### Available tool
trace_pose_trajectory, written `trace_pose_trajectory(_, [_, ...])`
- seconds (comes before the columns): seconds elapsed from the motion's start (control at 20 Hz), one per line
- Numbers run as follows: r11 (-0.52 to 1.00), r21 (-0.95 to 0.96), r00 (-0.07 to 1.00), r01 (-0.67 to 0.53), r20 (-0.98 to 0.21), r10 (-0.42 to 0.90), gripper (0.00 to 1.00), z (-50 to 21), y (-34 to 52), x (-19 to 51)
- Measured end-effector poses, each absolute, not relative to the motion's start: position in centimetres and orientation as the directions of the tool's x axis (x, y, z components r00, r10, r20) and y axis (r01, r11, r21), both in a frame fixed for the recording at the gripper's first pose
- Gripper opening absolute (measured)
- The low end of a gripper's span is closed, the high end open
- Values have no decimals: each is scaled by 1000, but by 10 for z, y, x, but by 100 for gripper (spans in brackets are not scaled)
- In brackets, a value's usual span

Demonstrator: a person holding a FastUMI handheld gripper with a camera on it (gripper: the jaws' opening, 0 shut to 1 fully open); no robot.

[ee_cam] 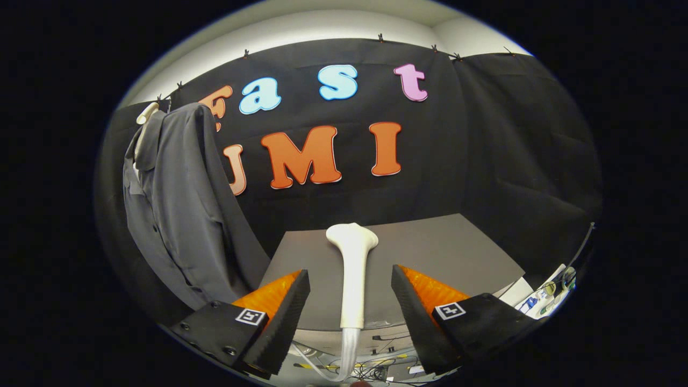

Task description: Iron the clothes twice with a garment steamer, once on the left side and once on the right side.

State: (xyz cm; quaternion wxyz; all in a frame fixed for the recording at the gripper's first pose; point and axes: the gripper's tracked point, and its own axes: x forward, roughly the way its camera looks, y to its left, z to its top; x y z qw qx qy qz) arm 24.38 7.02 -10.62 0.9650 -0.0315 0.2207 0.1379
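Gripper is held level, aimed across the grey table toward the booth wall. Fingers are spread wide; nothing is gripped, and neither finger is in contact with anything. The white garment steamer head is seen lying between the fingers, well clear of both, nozzle end pointed away, hose trailing down off the near table edge. The grey shirt is hung on a white hanger beyond the left finger, off the table's left side. A square black-and-white marker tag is fixed on each finger base; no readable text on them. No brand or label can be made out on the steamer. Cables are piled on the floor below the table edge.
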Motion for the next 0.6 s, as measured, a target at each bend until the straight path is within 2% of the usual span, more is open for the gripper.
trace_pose_trajectory(0.4, [939,29,733,-343,-617,287,99,-160,87,308])
trace_pose_trajectory(0.6, [929,26,683,-370,-670,291,99,-175,95,326])
